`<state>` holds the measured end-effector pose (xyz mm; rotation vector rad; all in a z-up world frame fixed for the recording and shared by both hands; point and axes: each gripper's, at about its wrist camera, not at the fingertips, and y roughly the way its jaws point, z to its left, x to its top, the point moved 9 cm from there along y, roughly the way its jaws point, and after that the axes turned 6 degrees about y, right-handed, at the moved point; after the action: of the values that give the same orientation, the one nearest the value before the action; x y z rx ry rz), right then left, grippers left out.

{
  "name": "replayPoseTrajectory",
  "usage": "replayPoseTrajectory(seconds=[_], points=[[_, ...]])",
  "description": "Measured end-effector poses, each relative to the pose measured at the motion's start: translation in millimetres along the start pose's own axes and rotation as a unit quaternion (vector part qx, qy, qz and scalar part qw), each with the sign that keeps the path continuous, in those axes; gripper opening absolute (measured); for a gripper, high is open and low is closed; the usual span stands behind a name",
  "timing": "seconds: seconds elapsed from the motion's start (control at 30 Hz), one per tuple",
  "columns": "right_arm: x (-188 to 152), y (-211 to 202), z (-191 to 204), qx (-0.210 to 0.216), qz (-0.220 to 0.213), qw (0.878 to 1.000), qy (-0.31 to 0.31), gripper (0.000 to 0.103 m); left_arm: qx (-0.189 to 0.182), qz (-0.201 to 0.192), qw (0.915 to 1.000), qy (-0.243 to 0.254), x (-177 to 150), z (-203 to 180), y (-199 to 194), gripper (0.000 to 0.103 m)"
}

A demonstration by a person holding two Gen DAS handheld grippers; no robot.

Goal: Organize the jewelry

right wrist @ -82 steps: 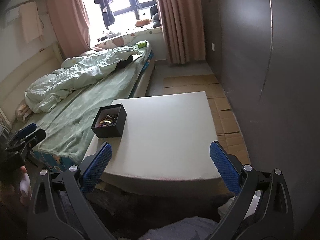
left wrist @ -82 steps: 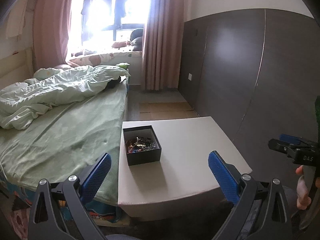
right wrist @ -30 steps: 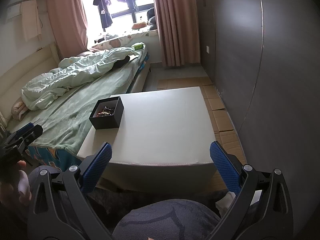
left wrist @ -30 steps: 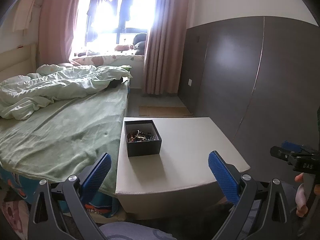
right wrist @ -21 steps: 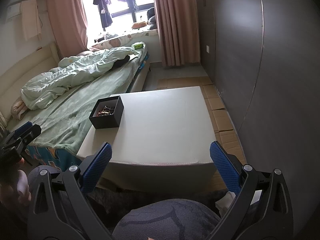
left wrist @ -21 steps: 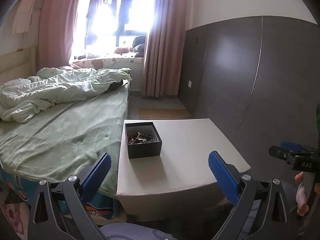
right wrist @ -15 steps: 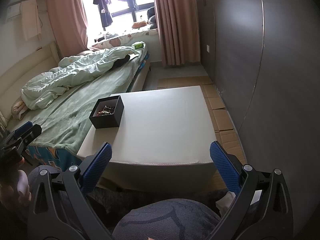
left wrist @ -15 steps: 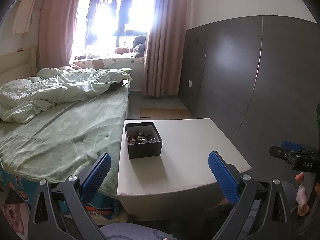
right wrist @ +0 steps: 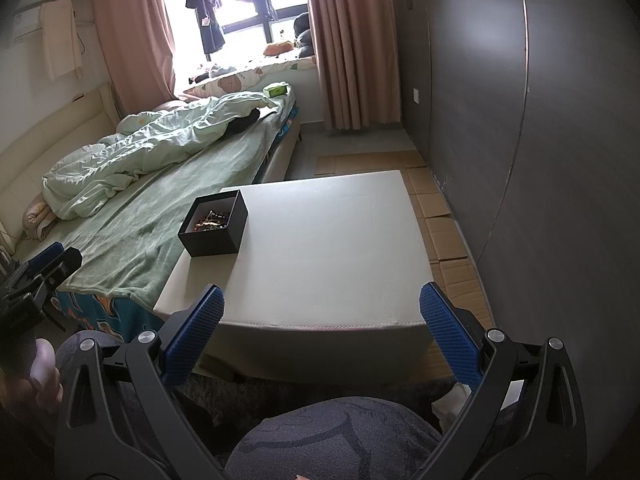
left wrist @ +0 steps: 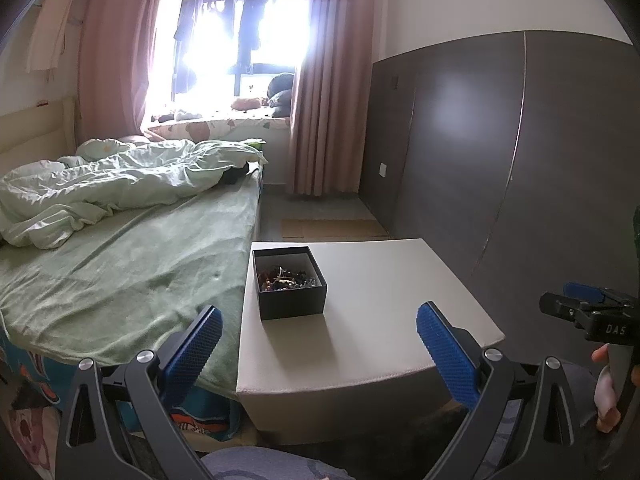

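**Q:** Grippers first: what are they doing?

**A:** Both are held in the air, short of the near edge of a pale table [right wrist: 332, 240]. The left gripper [left wrist: 318, 340] has its blue-padded fingers [left wrist: 195, 346] spread wide with nothing between them. The right gripper [right wrist: 320, 330] is spread just as wide and is also empty. Below the right one, the person's knee in grey cloth fills the bottom of the view.

**Q:** Where is the jewelry?

**A:** Ahead of both grippers, in a small black box [left wrist: 289, 282] with no lid. It stands on the table's left side, close to the edge that meets a bed [left wrist: 120, 264]. From the right gripper, the box sits forward and to the left [right wrist: 214, 223].

**Q:** What does it look like?

**A:** A tangled heap of jewelry [left wrist: 286, 276]: dark beads, gold bits, some red. Single pieces are too small to tell apart.

**Q:** How will it handle?

**A:** Probably light, limp and prone to snag, so one piece may drag others up with it. Pinching a single raised strand looks wisest. The box looks stiff and could be taken by a wall.

**Q:** And beyond?

**A:** Rumpled green bedding, pink curtains [left wrist: 328, 92] and a bright window.
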<state>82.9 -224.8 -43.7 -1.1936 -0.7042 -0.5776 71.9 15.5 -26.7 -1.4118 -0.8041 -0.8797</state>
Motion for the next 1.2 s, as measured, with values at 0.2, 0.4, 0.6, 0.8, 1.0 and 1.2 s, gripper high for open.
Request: replayPoseTrajectory(seconds=[0.2, 0.4, 0.6, 0.8, 1.0, 1.2], points=[[0.4, 0.0, -0.8, -0.001, 0.0, 1.0, 0.0, 0.098, 0.0, -0.002, 1.0, -0.003, -0.1, 1.0, 0.0, 0.095], [-1.1, 0.6, -0.1, -0.003, 0.001, 1.0, -0.001, 0.098, 0.002, -0.009, 0.9999, -0.008, 0.8, 2.6, -2.9, 0.095], [-3.4, -2.7, -0.5, -0.008, -0.004, 1.0, 0.0, 0.098, 0.002, -0.007, 1.0, -0.004, 0.3, 1.3, -2.2, 0.095], [-3.9, -3.9, -1.2, -0.006, -0.003, 1.0, 0.002, 0.098, 0.004, -0.006, 1.0, 0.0, 0.1, 0.0, -2.7, 0.095], [-3.7, -3.7, -2.1, -0.006, -0.003, 1.0, 0.003, 0.098, 0.001, -0.009, 1.0, 0.0, -0.4, 0.0, -2.7, 0.095], [-3.7, -4.1, -2.9, -0.007, -0.001, 1.0, 0.002, 0.098, 0.0, -0.01, 0.9999, -0.004, -0.8, 2.3, -4.6, 0.095]])
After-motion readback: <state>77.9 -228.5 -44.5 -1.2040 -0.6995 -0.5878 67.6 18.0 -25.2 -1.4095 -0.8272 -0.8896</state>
